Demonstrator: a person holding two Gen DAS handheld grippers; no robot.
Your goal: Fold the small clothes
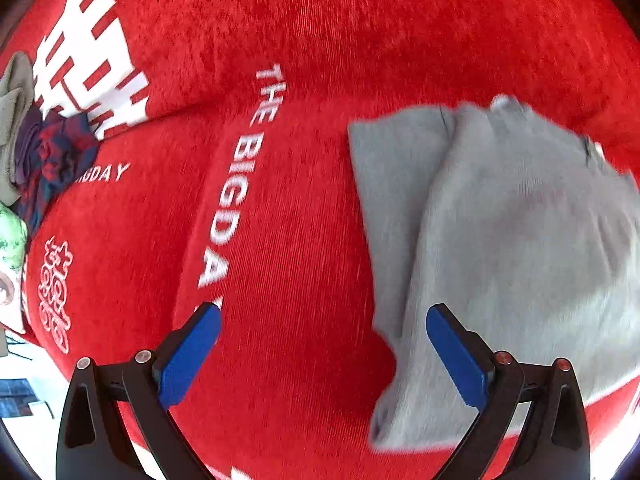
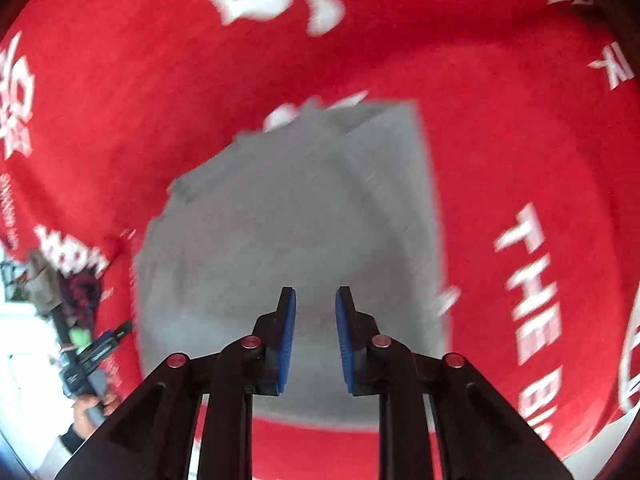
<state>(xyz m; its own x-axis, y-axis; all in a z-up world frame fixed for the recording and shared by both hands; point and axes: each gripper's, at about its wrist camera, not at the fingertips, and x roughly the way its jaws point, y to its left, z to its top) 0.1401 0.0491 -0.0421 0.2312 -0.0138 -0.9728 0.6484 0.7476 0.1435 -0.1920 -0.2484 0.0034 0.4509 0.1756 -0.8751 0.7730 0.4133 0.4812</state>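
Observation:
A grey garment [image 1: 500, 240] lies folded over on a red cloth with white lettering [image 1: 280, 20]. In the left wrist view it lies to the right. My left gripper [image 1: 323, 316] is open wide and empty, above the red cloth at the garment's left edge; its right finger [image 1: 456, 356] overlaps the grey fabric. In the right wrist view the garment [image 2: 296, 216] fills the centre. My right gripper [image 2: 315, 298] hangs over it with its blue pads a small gap apart and nothing between them.
A heap of other small clothes, olive, purple and red-blue patterned [image 1: 44, 148], lies at the left edge of the red cloth. The other hand-held gripper and hand [image 2: 86, 364] show at the left of the right wrist view. A white surface borders the cloth at the near edge.

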